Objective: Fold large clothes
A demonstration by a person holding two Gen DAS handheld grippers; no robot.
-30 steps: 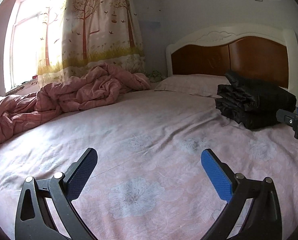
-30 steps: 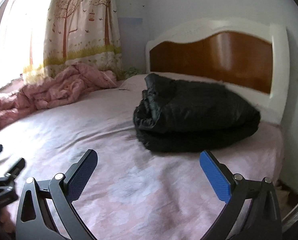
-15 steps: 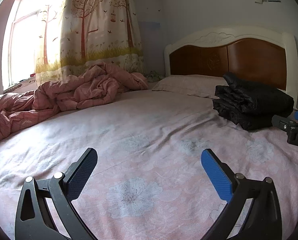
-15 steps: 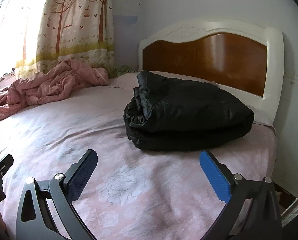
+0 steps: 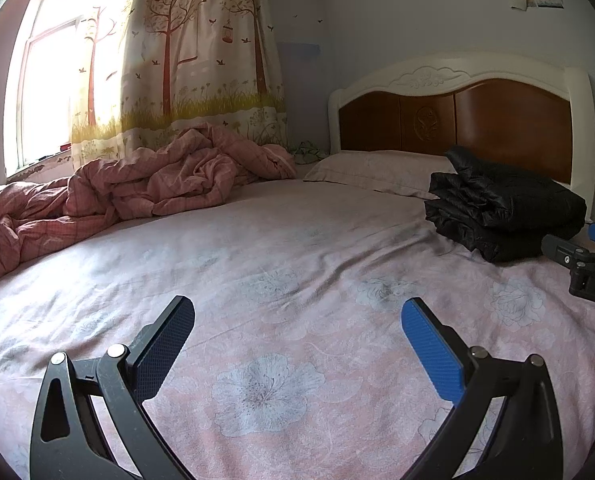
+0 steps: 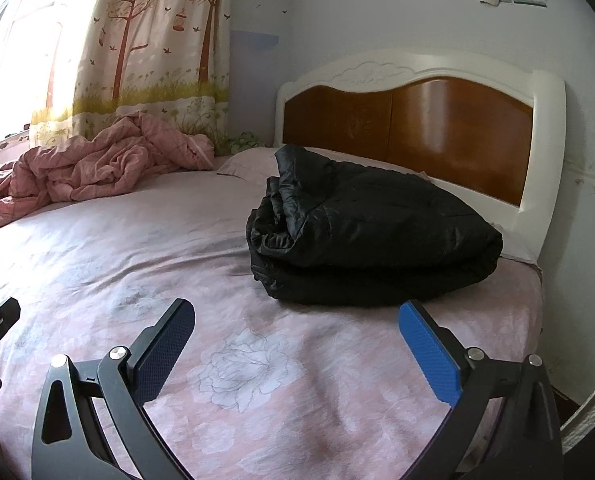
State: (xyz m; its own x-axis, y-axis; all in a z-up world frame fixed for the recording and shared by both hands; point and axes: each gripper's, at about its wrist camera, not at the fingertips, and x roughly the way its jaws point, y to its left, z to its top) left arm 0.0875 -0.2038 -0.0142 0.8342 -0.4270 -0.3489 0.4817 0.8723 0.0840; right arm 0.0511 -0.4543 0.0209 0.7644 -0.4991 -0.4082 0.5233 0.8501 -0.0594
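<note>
A black puffy jacket (image 6: pixel 373 236) lies folded in a thick bundle on the pink flowered bed sheet (image 6: pixel 145 240) near the headboard; it also shows at the right of the left wrist view (image 5: pixel 505 216). My right gripper (image 6: pixel 297 344) is open and empty, a little short of the jacket's near edge. My left gripper (image 5: pixel 299 344) is open and empty over bare sheet, well to the left of the jacket. The right gripper's body shows at the right edge of the left wrist view (image 5: pixel 589 272).
A crumpled pink quilt (image 5: pixel 137 184) lies along the far left of the bed under the curtain (image 5: pixel 185 60). A pillow (image 5: pixel 377 168) lies against the white and brown headboard (image 5: pixel 477 116). The bed's right edge (image 6: pixel 537 320) drops off beside the wall.
Both grippers have drawn back a little from the folded jacket and stayed open. The jacket has not moved.
</note>
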